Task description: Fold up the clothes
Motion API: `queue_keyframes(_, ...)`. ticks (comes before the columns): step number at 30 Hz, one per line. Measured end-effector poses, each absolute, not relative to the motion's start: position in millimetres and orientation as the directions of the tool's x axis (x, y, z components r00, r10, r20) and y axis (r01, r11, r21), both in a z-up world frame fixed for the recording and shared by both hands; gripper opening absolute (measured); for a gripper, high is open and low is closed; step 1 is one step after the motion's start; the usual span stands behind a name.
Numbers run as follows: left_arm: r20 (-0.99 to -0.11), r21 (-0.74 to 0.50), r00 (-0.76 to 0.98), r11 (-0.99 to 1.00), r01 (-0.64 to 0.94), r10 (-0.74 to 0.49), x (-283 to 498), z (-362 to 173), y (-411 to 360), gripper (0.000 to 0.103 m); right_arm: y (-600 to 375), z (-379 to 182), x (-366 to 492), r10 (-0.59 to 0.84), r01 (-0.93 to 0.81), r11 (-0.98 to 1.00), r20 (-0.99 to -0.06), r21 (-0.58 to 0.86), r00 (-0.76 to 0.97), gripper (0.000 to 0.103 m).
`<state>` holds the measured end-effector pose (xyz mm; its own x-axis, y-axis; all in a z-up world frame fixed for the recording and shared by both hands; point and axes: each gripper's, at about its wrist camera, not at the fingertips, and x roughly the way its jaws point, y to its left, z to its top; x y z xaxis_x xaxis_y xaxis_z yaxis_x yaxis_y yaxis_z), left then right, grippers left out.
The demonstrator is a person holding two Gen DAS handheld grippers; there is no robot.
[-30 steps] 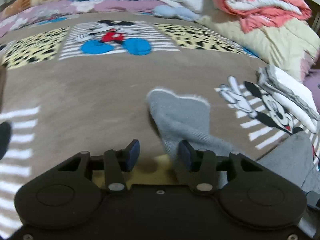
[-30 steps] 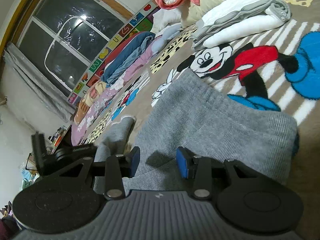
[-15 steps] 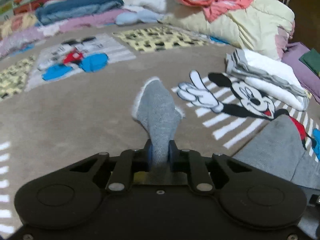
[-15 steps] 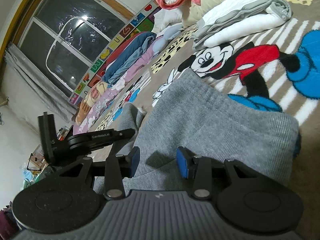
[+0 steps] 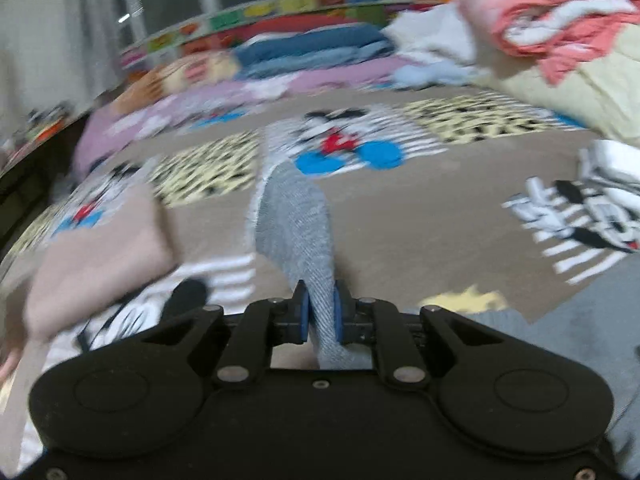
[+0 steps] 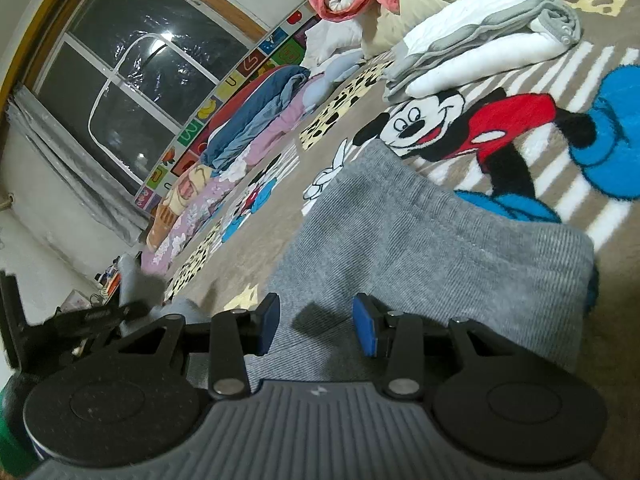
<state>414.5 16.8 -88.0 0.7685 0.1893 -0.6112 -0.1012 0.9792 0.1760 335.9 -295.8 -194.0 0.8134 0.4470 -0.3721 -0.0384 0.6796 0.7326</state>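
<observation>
A grey knit garment (image 6: pixel 432 248) lies spread on the Mickey Mouse blanket (image 6: pixel 520 128). My left gripper (image 5: pixel 320 316) is shut on a grey sleeve end (image 5: pixel 294 216) of it, which rises lifted and stretched ahead of the jaws. The garment's body shows at the lower right of the left wrist view (image 5: pixel 580 320). My right gripper (image 6: pixel 316 324) is open, hovering low over the garment's near edge with nothing between the fingers. The left gripper (image 6: pixel 92 316) with the sleeve shows at the far left of the right wrist view.
A folded white and grey pile (image 6: pixel 480 40) lies on the blanket at the right. Pink and cream bedding (image 5: pixel 560 40) is heaped behind. Blue and pink folded blankets (image 5: pixel 320 52) line the window side. A beige folded item (image 5: pixel 100 252) lies at the left.
My left gripper closed on the grey sleeve, then lifted and swung it away to the left; its view is now blurred. My right gripper stayed open over the garment.
</observation>
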Motion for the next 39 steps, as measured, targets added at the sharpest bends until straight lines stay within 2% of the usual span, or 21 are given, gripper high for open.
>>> queue_keyframes(5, -0.652, 0.192, 0.692, 0.95, -0.244, 0.31, 402.6, -100.8, 40.0, 0.01, -296.0, -194.2, 336.0, 0.444, -0.037, 0.681, -0.373, 0.731, 0.815, 0.042)
queue_keyframes(10, -0.701, 0.19, 0.628, 0.937, -0.292, 0.338, 404.8, -120.3, 51.2, 0.012, -296.9, -195.1, 335.8, 0.443, -0.038, 0.684, -0.374, 0.728, 0.815, 0.042)
queue_keyframes(12, -0.707, 0.192, 0.617, 0.934, -0.302, 0.345, 406.9, -124.2, 55.0, 0.018, -296.8, -195.2, 335.6, 0.443, -0.038, 0.685, -0.374, 0.728, 0.815, 0.042)
queue_keyframes(14, -0.7, 0.197, 0.614, 0.925, -0.323, 0.364, 405.6, -124.8, 62.4, 0.037, -295.6, -195.2, 334.6, 0.442, -0.038, 0.685, -0.374, 0.728, 0.815, 0.042)
queue_keyframes(16, -0.693, 0.201, 0.611, 0.917, -0.344, 0.381, 403.6, -125.0, 69.4, 0.047, -295.0, -195.1, 334.0, 0.442, -0.037, 0.683, -0.373, 0.729, 0.816, 0.041)
queue_keyframes(18, -0.689, 0.191, 0.612, 0.912, -0.364, 0.388, 396.7, -122.2, 78.6, 0.05, -295.3, -195.3, 333.4, 0.444, -0.037, 0.681, -0.373, 0.731, 0.815, 0.041)
queue_keyframes(25, -0.661, 0.157, 0.627, 0.893, -0.421, 0.412, 351.1, -105.7, 100.6, 0.049, -295.9, -195.4, 333.3, 0.448, -0.034, 0.673, -0.371, 0.739, 0.813, 0.041)
queue_keyframes(29, -0.685, 0.043, 0.646, 0.904, -0.426, 0.337, 316.5, -104.6, 111.5, 0.049, -297.9, -195.4, 333.2, 0.452, -0.032, 0.664, -0.367, 0.747, 0.813, 0.041)
queue_keyframes(33, -0.728, -0.25, 0.682, 0.902, -0.353, 0.065, 286.8, -116.7, 117.5, 0.049, -297.5, -192.6, 330.9, 0.445, -0.026, 0.666, -0.369, 0.746, 0.816, 0.043)
queue_keyframes(35, -0.728, -0.362, 0.684, 0.87, -0.334, -0.041, 277.4, -126.7, 114.5, 0.049, -298.1, -189.7, 328.8, 0.445, -0.028, 0.666, -0.367, 0.745, 0.817, 0.048)
queue_keyframes(39, -0.703, -0.467, 0.704, 0.814, -0.346, -0.104, 273.8, -139.1, 109.8, 0.05, -301.9, -181.5, 323.4, 0.457, -0.048, 0.663, -0.354, 0.747, 0.816, 0.051)
